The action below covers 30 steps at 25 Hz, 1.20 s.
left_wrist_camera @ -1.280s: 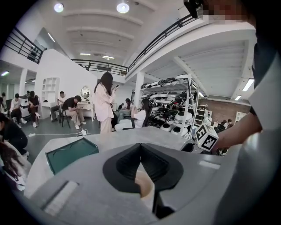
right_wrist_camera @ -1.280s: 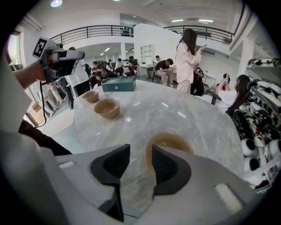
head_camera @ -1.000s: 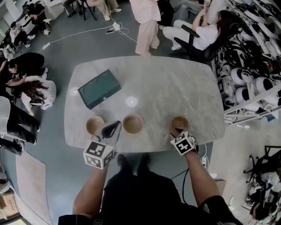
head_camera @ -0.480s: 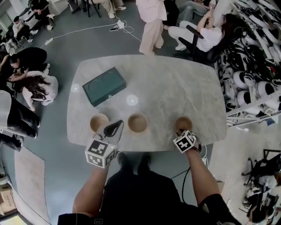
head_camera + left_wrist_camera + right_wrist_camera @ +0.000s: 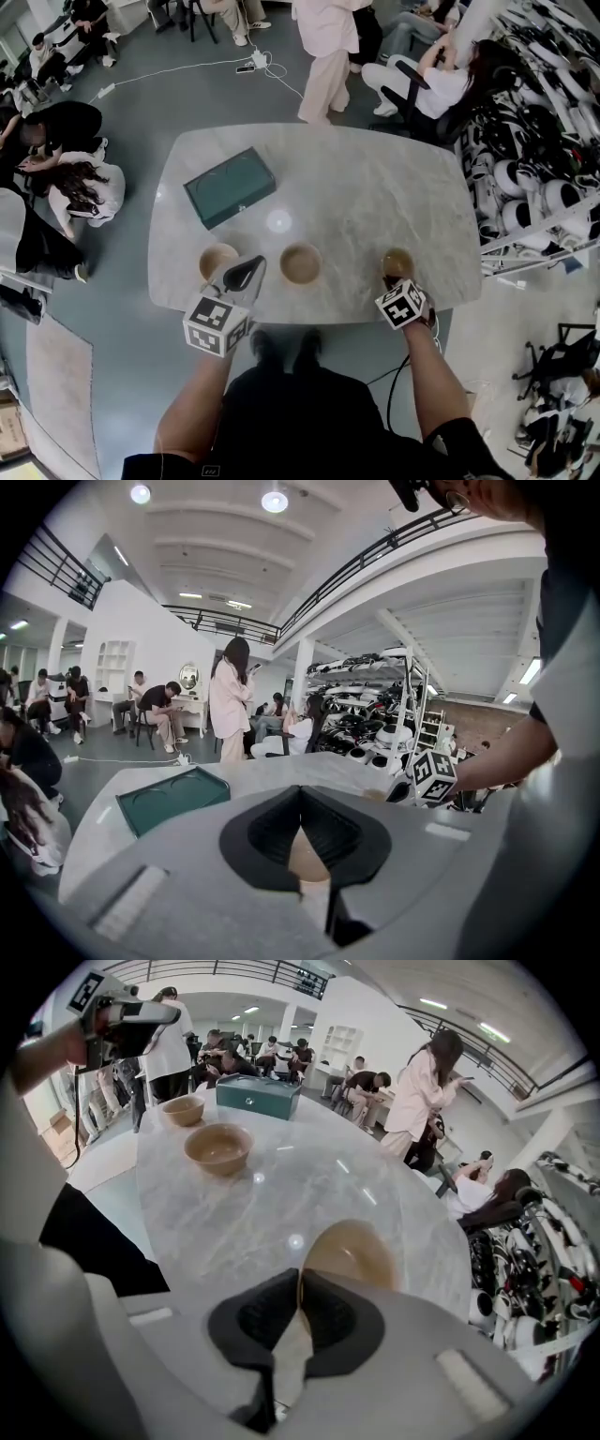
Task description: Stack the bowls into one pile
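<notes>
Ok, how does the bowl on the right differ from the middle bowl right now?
The right bowl has its near rim pinched by the right gripper, whose jaws have just been closing; the middle bowl stands free, touched by nothing. The right bowl sits near the right end of the table, the middle bowl midway along its front edge. Both are tan, empty and similar in shape.

The right gripper [image 5: 298, 1305] has just closed its jaws onto the rim of the rightmost bowl [image 5: 352, 1252].

Three bowls sit on one tabletop [image 5: 375, 187]: left bowl [image 5: 218, 261], middle bowl [image 5: 301, 263], right bowl [image 5: 399, 263]. One green box [image 5: 230, 187] lies there. Two tools: left tool [image 5: 247, 270], right tool [image 5: 390, 281].
</notes>
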### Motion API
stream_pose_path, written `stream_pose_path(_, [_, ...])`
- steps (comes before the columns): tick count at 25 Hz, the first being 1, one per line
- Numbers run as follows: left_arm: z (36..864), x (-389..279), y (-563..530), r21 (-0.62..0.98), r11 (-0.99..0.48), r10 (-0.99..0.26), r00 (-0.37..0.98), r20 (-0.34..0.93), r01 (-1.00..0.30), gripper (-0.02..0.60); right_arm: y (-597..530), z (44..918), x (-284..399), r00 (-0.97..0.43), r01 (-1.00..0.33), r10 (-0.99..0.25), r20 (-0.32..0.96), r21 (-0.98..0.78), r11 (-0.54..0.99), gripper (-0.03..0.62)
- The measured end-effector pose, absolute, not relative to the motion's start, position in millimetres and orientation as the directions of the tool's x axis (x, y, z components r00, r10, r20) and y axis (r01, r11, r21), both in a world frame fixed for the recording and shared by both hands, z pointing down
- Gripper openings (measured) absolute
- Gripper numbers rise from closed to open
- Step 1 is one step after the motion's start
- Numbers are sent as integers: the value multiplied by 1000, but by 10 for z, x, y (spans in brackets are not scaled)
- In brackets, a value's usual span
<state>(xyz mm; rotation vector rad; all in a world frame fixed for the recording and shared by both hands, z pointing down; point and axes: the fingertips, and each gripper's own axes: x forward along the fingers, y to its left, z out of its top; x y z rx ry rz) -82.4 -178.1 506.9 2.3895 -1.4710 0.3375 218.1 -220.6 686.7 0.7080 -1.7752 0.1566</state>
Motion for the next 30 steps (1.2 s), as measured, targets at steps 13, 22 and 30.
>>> stream_pose_path(13, [4914, -1467, -1466, 150, -411, -845, 438, 307, -899, 11, -2102, 6028, 962, -270, -455, -488, 830, 337, 824, 18])
stream_pose_path(22, [4885, -1924, -1262, 159, -416, -850, 445, 283, -895, 11, -1784, 5888, 44, -312, -356, -473, 824, 360, 862, 18])
stream_pose_path(30, [5002, -2115, -1266, 168, -369, -862, 404, 306, -914, 11, -1619, 6190, -332, -314, -220, -388, 867, 331, 918, 18])
